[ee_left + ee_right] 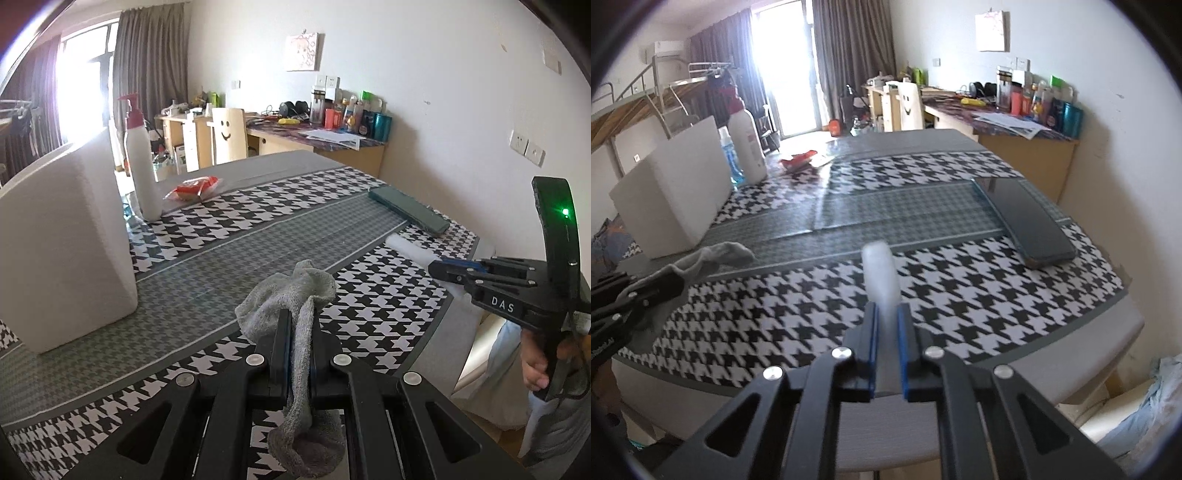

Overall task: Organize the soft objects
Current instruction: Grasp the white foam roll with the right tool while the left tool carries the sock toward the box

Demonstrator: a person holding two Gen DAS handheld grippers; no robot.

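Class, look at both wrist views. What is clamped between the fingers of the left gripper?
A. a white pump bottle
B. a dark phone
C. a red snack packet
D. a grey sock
D: the left gripper is shut on the grey sock, which hangs through its fingers.

A white box [62,251] is stood on the houndstooth tablecloth [369,295], with a white pump bottle [140,162] set just behind it. A red packet [194,187] is laid nearby. What seems to be a dark phone [1030,218] is laid flat.
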